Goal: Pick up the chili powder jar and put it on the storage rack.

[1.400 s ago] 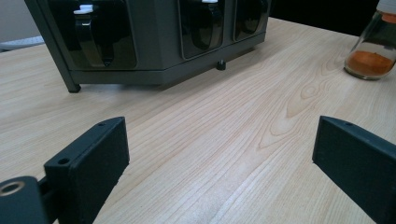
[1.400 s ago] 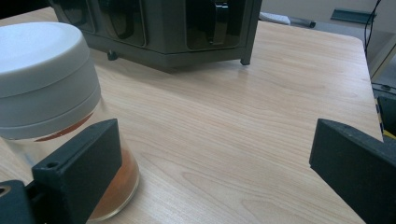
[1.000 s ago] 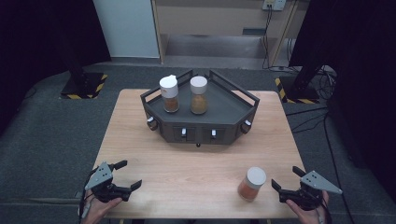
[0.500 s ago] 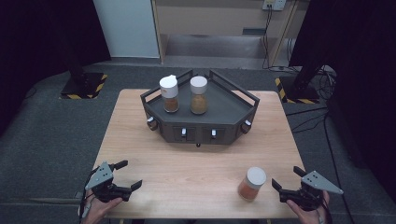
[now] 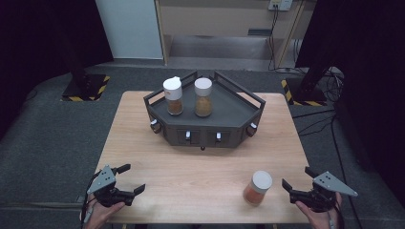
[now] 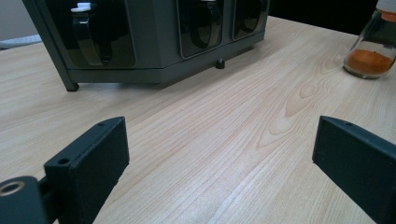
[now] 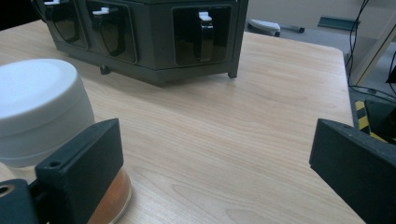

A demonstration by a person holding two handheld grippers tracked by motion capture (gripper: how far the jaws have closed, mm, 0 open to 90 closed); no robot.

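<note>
High view: spice jar (image 5: pixel 257 188), glass with white cap and orange powder, stands alone on the surface (image 5: pixel 200 167) just left of my right gripper (image 5: pixel 300 183), jaws apart; I judge it light, rigid, slippery and breakable, best gripped around the body below the cap. Left gripper view: my left gripper (image 6: pixel 219 154) gapes empty, jar (image 6: pixel 375 49) well apart. Right gripper view: jar (image 7: pixel 44 105) just beside and outside the left jaw, not between.

Both hands hold the left gripper (image 5: pixel 129 179) and right gripper (image 5: pixel 295 177) low, fingers spread wide.
</note>
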